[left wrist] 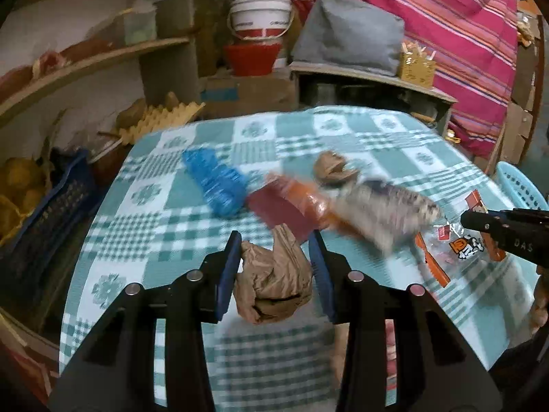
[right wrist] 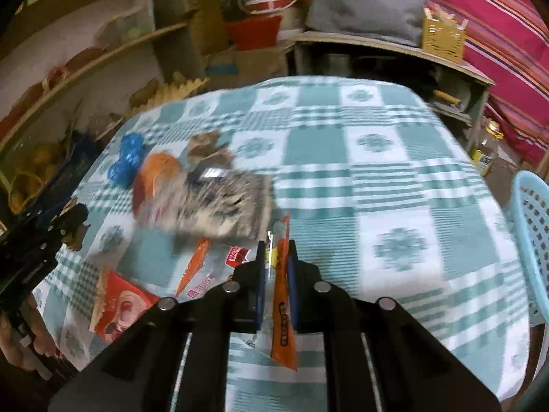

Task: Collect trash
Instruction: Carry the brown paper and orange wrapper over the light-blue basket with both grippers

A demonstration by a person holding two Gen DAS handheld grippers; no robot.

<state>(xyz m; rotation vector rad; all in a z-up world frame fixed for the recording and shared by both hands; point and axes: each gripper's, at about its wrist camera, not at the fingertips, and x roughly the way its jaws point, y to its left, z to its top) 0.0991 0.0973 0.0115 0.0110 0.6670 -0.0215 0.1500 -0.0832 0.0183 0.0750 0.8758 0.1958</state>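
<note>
We see the right gripper [right wrist: 276, 257] pinching the edge of an orange and clear wrapper [right wrist: 283, 309], its blue pads pressed close on the plastic, low over the checked tablecloth [right wrist: 394, 171]. The left gripper [left wrist: 274, 257] holds a crumpled brown paper bag [left wrist: 274, 281] between its pads, the jaws partly apart with the wad filling the gap. Farther out on the cloth lie a blue crinkled wrapper [left wrist: 214, 182], a dark red packet [left wrist: 278, 211] beside an orange bag [left wrist: 308, 202], a silvery grey packet [left wrist: 384, 211] and another brown paper scrap [left wrist: 334, 168]. A red carton [right wrist: 120, 305] lies near the table's front edge. A light blue basket [right wrist: 532, 226] stands off the table's right side.
</note>
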